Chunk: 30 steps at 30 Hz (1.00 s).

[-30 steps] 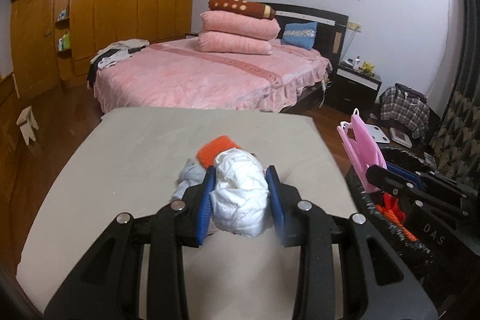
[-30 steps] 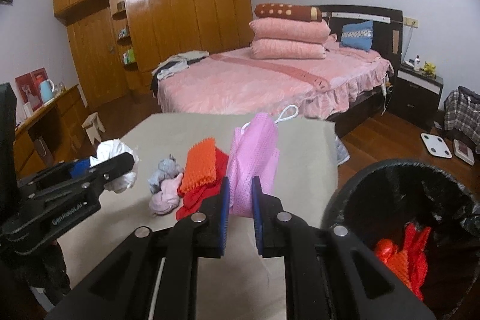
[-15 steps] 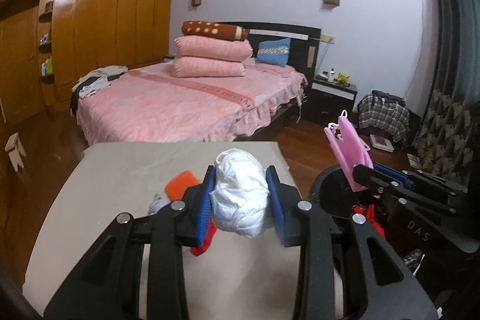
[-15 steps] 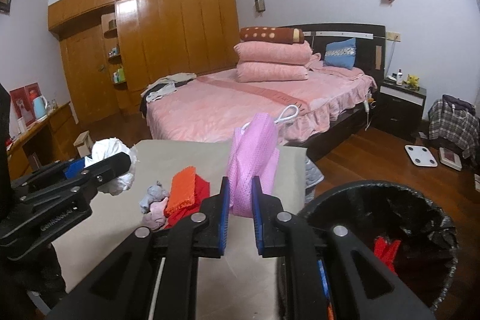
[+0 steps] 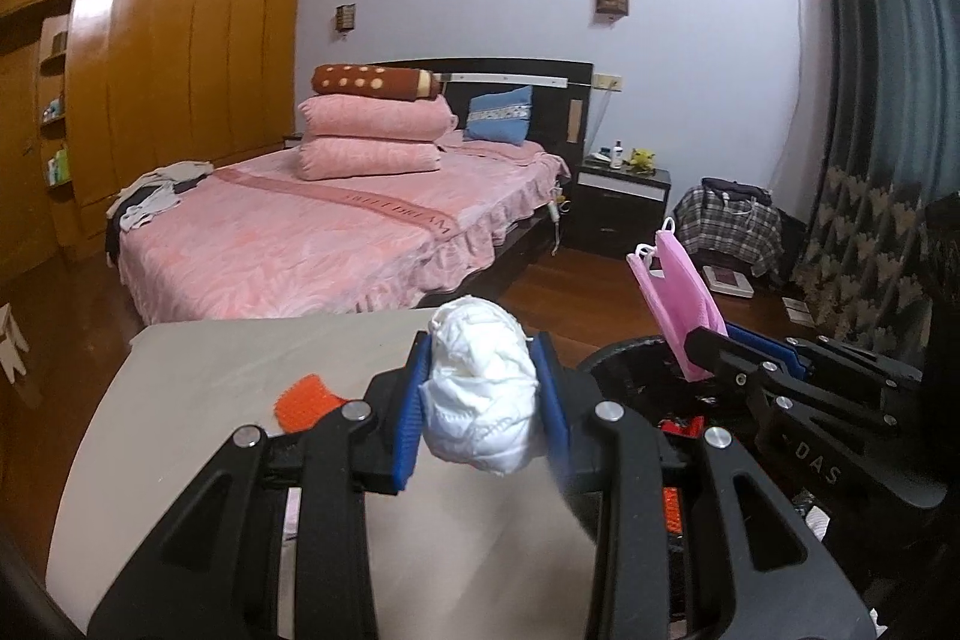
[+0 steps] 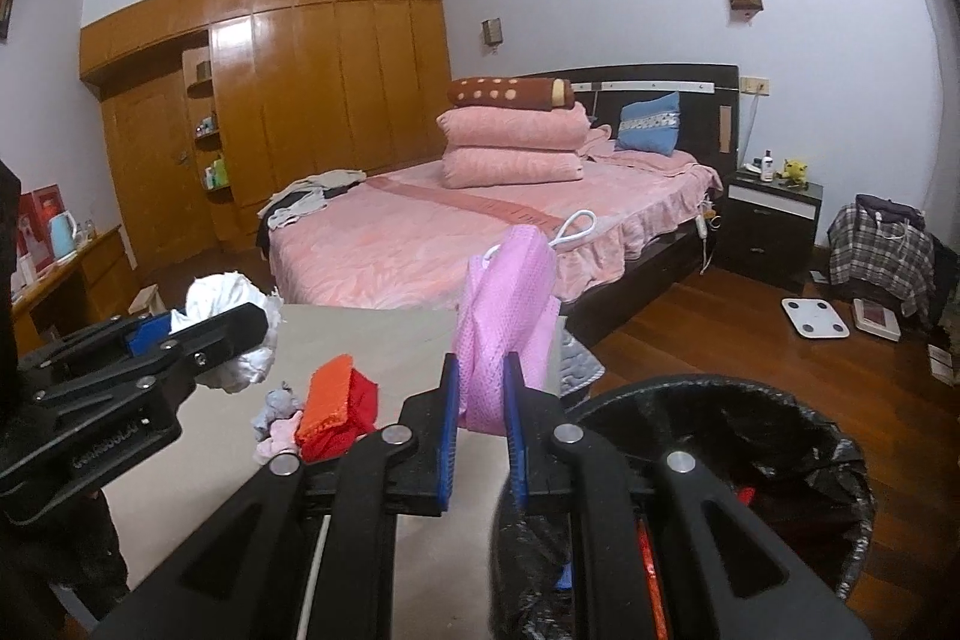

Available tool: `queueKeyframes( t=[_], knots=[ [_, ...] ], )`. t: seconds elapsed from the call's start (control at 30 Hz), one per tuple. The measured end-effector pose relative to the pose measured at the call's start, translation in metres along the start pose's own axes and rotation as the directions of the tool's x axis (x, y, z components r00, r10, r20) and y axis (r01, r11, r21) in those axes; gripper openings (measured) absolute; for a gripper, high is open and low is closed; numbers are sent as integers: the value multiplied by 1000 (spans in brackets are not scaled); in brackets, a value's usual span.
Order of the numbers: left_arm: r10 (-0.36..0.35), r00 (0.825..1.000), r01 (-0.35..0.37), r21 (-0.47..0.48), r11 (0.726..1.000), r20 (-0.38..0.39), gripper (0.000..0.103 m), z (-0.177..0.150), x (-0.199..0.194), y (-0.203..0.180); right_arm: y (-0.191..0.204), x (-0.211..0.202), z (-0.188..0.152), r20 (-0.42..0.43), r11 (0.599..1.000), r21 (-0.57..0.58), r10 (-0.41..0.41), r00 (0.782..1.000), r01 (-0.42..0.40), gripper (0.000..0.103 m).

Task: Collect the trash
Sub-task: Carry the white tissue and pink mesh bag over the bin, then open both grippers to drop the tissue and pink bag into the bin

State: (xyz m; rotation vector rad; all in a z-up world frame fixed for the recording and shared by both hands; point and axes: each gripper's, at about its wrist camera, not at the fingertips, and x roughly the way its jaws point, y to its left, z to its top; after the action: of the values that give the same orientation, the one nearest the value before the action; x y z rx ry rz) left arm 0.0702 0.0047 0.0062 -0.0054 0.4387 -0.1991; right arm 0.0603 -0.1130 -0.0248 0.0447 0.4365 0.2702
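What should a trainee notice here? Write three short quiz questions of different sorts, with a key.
1. True or false: the left gripper holds a crumpled white tissue wad between its fingers.
2. Multiple choice: what does the right gripper grip? A) an orange scrubber B) a pink face mask C) a grey sock
3. Fill in: the bin with the black liner stands to the ____ of the table in the right wrist view.

Key: 1 true; 2 B; 3 right
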Motion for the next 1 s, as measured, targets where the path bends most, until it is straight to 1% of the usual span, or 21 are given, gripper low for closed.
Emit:
queueKeyframes(
  t=[0.27,0.5,0.63,0.77,1.0],
  knots=[
    [-48,999,47,44,998,12,33,9,5,-29,-26,-15,3,18,999,16,-46,999,46,14],
    [-111,994,110,84,990,3,33,13,19,-63,-55,-21,3,11,994,26,-109,994,109,14],
    [-154,988,155,101,983,-16,33,9,36,-80,-73,-22,0,-5,989,32,-148,989,148,14],
    [-199,978,204,99,974,-61,33,0,61,-97,-94,-20,-6,-26,980,53,-189,982,190,14],
    [-246,963,259,120,958,-112,33,-15,101,-120,-121,-15,-17,-58,967,74,-238,969,242,14]
  ],
)
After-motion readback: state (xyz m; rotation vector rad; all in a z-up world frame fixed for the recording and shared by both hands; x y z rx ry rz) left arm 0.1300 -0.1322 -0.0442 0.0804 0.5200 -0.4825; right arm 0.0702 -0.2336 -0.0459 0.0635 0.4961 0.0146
